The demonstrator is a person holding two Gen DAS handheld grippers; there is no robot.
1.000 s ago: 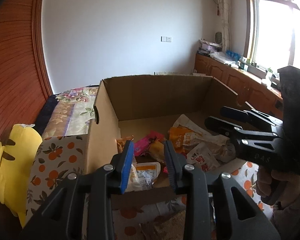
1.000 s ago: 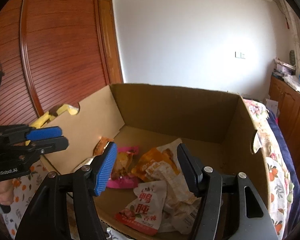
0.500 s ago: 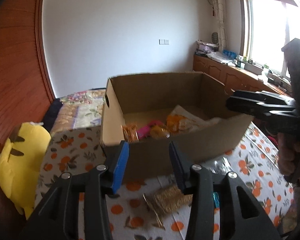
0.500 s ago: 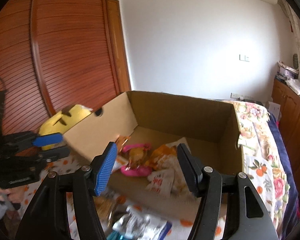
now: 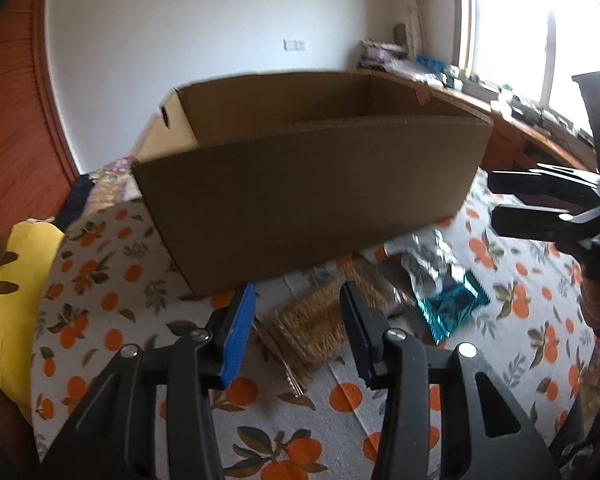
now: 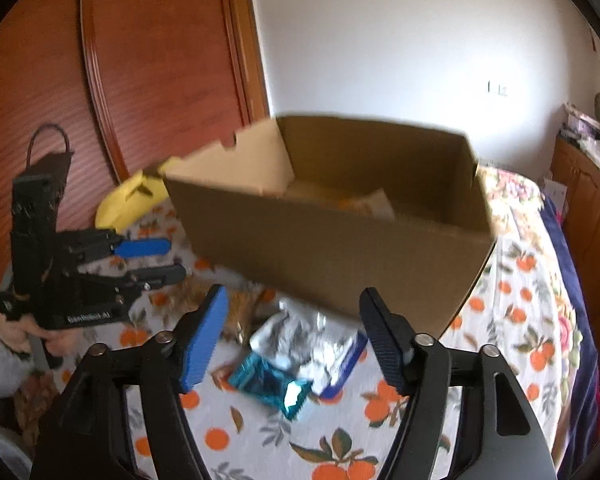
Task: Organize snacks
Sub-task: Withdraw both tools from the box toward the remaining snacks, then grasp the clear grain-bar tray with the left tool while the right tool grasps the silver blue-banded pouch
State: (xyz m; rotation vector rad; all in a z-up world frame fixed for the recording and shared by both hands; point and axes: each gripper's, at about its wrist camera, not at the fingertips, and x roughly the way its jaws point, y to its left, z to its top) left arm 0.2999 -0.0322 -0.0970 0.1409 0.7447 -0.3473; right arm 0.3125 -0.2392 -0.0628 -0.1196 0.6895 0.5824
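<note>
The left gripper [image 5: 296,322] hangs above the orange-print cloth [image 5: 112,272], its jaws narrowly parted and empty, both pads clear of everything. Framed between the pads and lying on the cloth beneath is a golden-brown snack pack [image 5: 316,324]. At two o'clock from it lie a crumpled silver pack [image 5: 428,268] and a teal foil pack [image 5: 452,308]. The cardboard box [image 5: 300,200] stands at twelve o'clock, only its outer wall facing this camera.

The right gripper [image 6: 294,334] has its jaws wide and opening, with nothing pressed between them. Below the gap lie the silver pack [image 6: 300,336] and, at six o'clock from it, the teal foil pack [image 6: 268,384]; the golden-brown pack [image 6: 240,312] shows blurred at nine o'clock beside the blue pad.

Only the right wrist view looks over the box rim [image 6: 380,216] at packets inside, and shows the left gripper [image 6: 156,260] from the side with a hand [image 6: 56,344] beneath. Only the left wrist view shows the window [image 5: 540,28].
</note>
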